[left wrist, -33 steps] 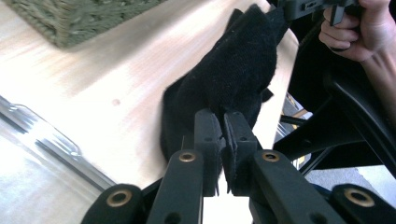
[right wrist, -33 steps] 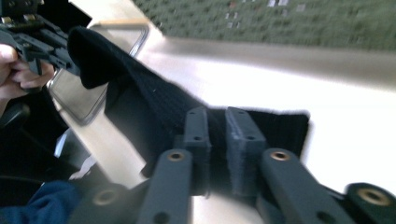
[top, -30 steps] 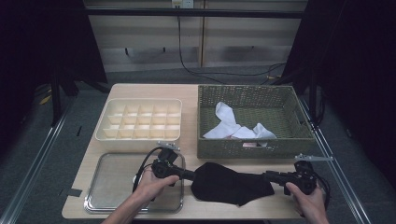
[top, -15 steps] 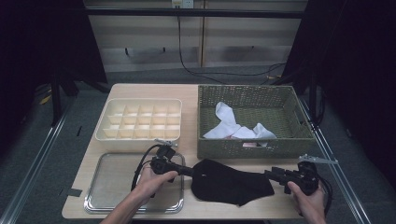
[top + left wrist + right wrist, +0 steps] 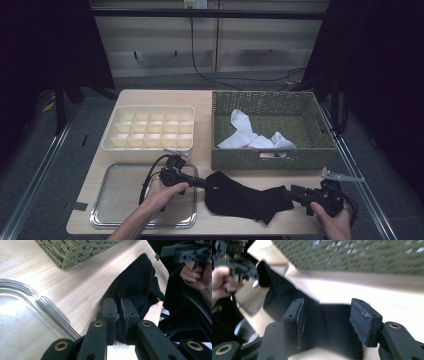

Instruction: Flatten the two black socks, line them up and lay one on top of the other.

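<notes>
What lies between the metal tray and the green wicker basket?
In the left gripper view, bare wooden table lies between the metal tray and the wicker basket.

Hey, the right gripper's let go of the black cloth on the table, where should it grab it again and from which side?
Take the black cloth at its free right-hand corner, coming in low from the table's right edge. The left gripper already pinches the opposite end, and the cloth lies flat, so that thin corner is likely easiest to catch. The right gripper has just been opening; its jaws straddle that end without pressing.
</notes>
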Demonstrator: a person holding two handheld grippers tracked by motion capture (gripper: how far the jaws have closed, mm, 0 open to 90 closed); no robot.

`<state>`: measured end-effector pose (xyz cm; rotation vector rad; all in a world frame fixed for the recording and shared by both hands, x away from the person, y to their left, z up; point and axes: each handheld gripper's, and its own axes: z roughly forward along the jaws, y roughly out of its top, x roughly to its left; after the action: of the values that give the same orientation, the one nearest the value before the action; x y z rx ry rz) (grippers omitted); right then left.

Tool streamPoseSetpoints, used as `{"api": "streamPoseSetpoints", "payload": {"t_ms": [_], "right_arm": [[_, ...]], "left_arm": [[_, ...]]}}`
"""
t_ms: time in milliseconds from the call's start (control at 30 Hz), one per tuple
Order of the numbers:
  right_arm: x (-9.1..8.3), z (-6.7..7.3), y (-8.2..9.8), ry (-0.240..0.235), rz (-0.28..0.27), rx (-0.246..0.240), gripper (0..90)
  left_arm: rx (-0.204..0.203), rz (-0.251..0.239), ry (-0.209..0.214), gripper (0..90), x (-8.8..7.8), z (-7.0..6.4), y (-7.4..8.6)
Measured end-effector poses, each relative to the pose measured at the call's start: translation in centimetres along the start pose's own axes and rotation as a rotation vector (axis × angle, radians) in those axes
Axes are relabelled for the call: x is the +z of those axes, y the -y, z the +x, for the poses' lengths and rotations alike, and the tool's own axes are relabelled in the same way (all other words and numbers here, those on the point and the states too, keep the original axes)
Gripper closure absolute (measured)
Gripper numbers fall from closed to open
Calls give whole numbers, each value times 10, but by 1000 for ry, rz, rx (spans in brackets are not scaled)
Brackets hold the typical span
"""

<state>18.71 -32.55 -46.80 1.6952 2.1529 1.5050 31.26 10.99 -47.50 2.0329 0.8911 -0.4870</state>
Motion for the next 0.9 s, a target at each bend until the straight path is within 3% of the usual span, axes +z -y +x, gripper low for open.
{"api": "streamPoseSetpoints", "payload": {"t_ms": [167, 267, 467, 667, 800, 867, 900], "right_arm": [[7, 16, 17, -50, 83, -51, 537], [20, 29, 19, -69, 157, -127, 572], [42, 39, 21, -72, 244, -196, 494], [48, 39, 22, -71, 265, -214, 486], [51, 45, 25, -20, 279, -280, 576], [52, 44, 24, 10, 280, -300, 702], [52, 42, 24, 21, 278, -281, 777]], "left_arm": [[-1, -3, 2, 820, -1, -1, 0], [6, -1, 0, 833, -1, 0, -1], [0, -6, 9, 833, 1, 0, -3], [7, -10, 2, 833, -1, 0, -2], [5, -11, 9, 834, -1, 0, -3], [13, -10, 5, 836, 0, 0, -3], [13, -7, 8, 839, 0, -1, -3]]}}
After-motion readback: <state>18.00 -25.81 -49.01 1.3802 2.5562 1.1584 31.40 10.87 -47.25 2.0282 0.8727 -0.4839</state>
